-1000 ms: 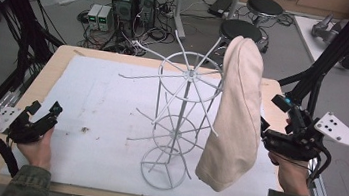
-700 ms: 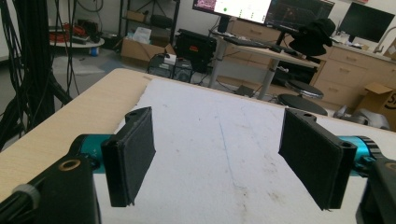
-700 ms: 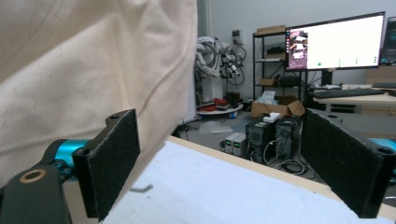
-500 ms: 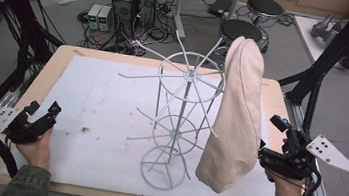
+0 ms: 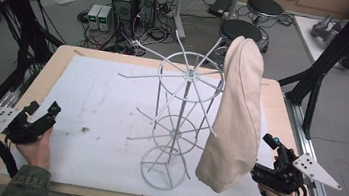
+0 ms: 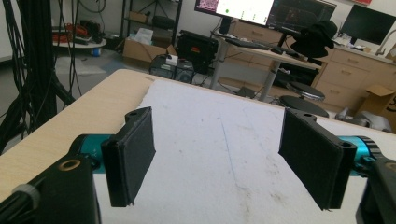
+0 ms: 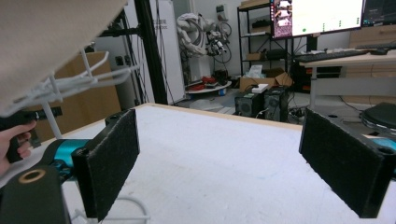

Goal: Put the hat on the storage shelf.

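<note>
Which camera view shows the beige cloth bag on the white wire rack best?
The high view: there the whole beige cloth bag hangs from the top of the white wire rack down to the table. The right gripper view catches a corner of the bag at upper left. The left gripper view looks across the white mat instead.

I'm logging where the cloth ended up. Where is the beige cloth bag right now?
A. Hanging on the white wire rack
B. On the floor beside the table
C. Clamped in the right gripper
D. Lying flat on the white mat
A: the beige cloth bag hangs from an arm of the white wire rack, clear of the open right gripper.
</note>
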`<state>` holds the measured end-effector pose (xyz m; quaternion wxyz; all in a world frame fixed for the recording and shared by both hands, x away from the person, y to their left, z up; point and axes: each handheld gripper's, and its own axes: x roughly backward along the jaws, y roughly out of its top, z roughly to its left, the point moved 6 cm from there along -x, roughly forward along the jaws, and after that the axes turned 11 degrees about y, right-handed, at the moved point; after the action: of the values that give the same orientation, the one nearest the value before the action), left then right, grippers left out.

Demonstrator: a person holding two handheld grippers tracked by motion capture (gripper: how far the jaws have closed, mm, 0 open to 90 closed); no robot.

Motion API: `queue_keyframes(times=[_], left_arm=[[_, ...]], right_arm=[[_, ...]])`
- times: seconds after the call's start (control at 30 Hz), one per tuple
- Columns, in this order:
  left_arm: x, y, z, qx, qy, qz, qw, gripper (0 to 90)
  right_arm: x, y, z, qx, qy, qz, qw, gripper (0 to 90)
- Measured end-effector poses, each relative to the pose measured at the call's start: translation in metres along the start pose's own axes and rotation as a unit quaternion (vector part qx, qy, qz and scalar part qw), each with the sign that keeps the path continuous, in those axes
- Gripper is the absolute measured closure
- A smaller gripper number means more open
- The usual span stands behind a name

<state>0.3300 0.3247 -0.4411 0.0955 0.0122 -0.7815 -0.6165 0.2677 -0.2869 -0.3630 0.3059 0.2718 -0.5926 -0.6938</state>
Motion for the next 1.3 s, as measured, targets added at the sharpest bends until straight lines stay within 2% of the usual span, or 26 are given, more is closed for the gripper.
queue_keyframes(times=[0.1, 0.17, 0.43, 0.57, 0.83, 0.93, 1.0, 1.13, 1.23, 1.27, 1.3], left_arm=[[0.0, 0.0, 0.0, 0.0, -0.001, 0.0, 1.0, 26.6], [0.0, 0.0, 0.0, 0.0, 0.0, 0.0, 1.0, 26.6], [0.0, 0.0, 0.0, 0.0, 0.0, 0.0, 1.0, 26.6], [0.0, 0.0, 0.0, 0.0, 0.0, 0.0, 1.0, 26.6], [0.0, 0.0, 0.0, 0.0, 0.0, 0.001, 1.0, 26.6], [0.0, 0.0, 0.0, 0.0, 0.0, 0.001, 1.0, 26.6], [0.0, 0.0, 0.0, 0.0, 0.0, 0.001, 1.0, 26.6], [0.0, 0.0, 0.0, 0.0, 0.0, 0.0, 1.0, 26.6], [0.0, 0.0, 0.0, 0.0, 0.0, 0.0, 1.0, 26.6], [0.0, 0.0, 0.0, 0.0, 0.0, 0.0, 1.0, 26.6], [0.0, 0.0, 0.0, 0.0, 0.0, 0.001, 1.0, 26.6]], right_arm=[[0.001, -0.008, 0.0, -0.006, -0.001, 0.0, 1.0, 11.3], [0.001, -0.012, -0.002, 0.0, -0.009, 0.006, 0.9999, 11.3], [0.005, -0.029, -0.006, -0.005, -0.031, 0.022, 0.9992, 11.2], [0.006, -0.034, -0.008, -0.005, -0.04, 0.022, 0.9989, 11.2], [0.008, -0.043, -0.013, -0.011, -0.095, 0.014, 0.9953, 11.2], [0.008, -0.046, -0.014, -0.01, -0.111, 0.019, 0.9935, 11.2], [0.008, -0.047, -0.016, -0.011, -0.128, 0.021, 0.9915, 11.3], [0.007, -0.051, -0.02, -0.011, -0.17, 0.03, 0.9849, 11.5], [0.005, -0.055, -0.023, -0.001, -0.211, 0.049, 0.9762, 11.6], [0.005, -0.056, -0.025, 0.004, -0.226, 0.05, 0.9728, 11.7], [0.005, -0.057, -0.025, 0.006, -0.246, 0.052, 0.9679, 11.8]])
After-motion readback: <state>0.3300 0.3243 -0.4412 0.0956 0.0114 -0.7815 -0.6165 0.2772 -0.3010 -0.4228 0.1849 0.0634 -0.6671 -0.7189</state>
